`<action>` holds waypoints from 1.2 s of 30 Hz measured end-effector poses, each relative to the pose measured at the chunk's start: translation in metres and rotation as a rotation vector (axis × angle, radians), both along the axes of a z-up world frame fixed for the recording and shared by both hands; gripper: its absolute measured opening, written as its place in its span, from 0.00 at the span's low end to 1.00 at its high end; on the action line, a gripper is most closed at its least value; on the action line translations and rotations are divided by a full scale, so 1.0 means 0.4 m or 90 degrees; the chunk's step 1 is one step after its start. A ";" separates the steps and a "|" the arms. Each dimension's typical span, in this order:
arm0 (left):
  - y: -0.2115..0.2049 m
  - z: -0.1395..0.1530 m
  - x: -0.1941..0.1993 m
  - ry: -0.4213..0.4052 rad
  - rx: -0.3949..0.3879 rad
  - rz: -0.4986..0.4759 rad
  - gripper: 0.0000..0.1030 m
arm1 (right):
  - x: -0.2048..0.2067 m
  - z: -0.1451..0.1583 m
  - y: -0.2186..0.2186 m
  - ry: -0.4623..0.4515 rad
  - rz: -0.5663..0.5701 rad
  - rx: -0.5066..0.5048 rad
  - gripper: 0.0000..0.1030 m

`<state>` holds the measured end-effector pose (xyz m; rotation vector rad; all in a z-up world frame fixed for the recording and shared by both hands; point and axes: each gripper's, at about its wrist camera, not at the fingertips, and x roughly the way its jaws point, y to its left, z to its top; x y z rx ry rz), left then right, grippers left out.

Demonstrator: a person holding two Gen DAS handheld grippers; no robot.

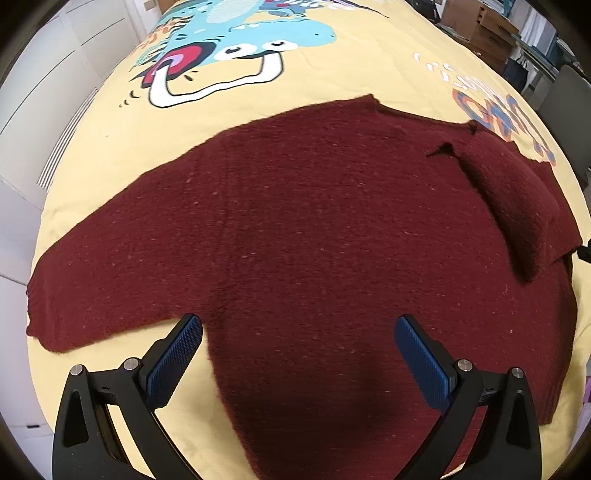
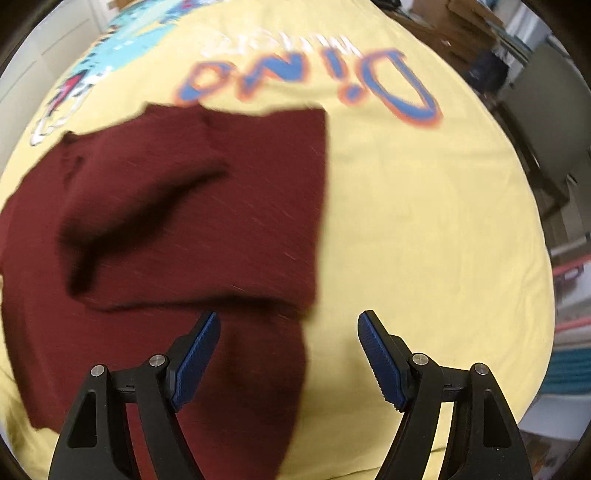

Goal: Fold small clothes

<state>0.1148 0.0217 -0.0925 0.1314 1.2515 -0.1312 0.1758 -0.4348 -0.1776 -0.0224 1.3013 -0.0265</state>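
Note:
A dark red knit sweater (image 1: pixel 314 229) lies flat on a yellow dinosaur-print bedspread (image 1: pixel 332 74). Its left sleeve (image 1: pixel 92 280) stretches out to the left. Its right side is folded over onto the body (image 1: pixel 517 206). My left gripper (image 1: pixel 298 332) is open and empty, hovering over the sweater's lower body. In the right wrist view the sweater (image 2: pixel 184 221) fills the left half, with the folded flap's edge (image 2: pixel 319 206) running down the middle. My right gripper (image 2: pixel 289 328) is open and empty, just above the sweater's lower right edge. The right wrist view is motion-blurred.
The bedspread (image 2: pixel 424 221) extends bare to the right of the sweater. White cabinets (image 1: pixel 44 92) stand on the left. Wooden drawers (image 1: pixel 491 33), a grey chair (image 2: pixel 554 110) and clutter lie beyond the bed's far right edge.

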 end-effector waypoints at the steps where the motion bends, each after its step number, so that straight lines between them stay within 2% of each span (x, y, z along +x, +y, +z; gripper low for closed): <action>1: -0.008 0.000 0.000 0.001 0.000 -0.004 0.99 | 0.000 -0.020 -0.013 0.003 -0.007 0.004 0.76; 5: -0.058 0.006 0.010 0.002 -0.004 -0.026 0.99 | 0.013 -0.062 -0.035 -0.004 -0.026 0.048 0.74; 7: -0.088 0.014 0.017 -0.001 -0.006 -0.040 0.99 | 0.025 -0.073 -0.036 -0.011 -0.028 0.062 0.69; 8: -0.114 0.020 0.022 -0.006 -0.006 -0.052 0.99 | 0.032 -0.078 -0.036 -0.012 -0.026 0.062 0.56; 9: -0.133 0.025 0.027 -0.010 -0.006 -0.061 0.99 | 0.036 -0.081 -0.038 -0.011 -0.025 0.061 0.33; 10: -0.152 0.028 0.034 -0.012 -0.004 -0.071 0.99 | 0.039 -0.081 -0.044 -0.010 -0.027 0.069 0.20; 11: -0.179 0.033 0.043 -0.013 0.000 -0.083 0.99 | 0.040 -0.078 -0.052 -0.009 -0.031 0.093 0.16; 21: -0.428 0.039 0.099 -0.014 0.030 -0.209 0.99 | 0.007 -0.069 -0.090 -0.022 -0.032 0.122 0.16; 25: -0.546 0.043 0.101 -0.017 0.029 -0.283 0.99 | 0.016 -0.074 -0.093 -0.022 -0.035 0.130 0.16; 30: -0.659 -0.009 0.123 0.000 0.064 -0.342 0.99 | 0.025 -0.084 -0.081 -0.017 -0.038 0.139 0.16; 36: -0.719 -0.099 0.168 0.019 0.124 -0.342 0.97 | 0.030 -0.087 -0.083 -0.011 -0.040 0.140 0.16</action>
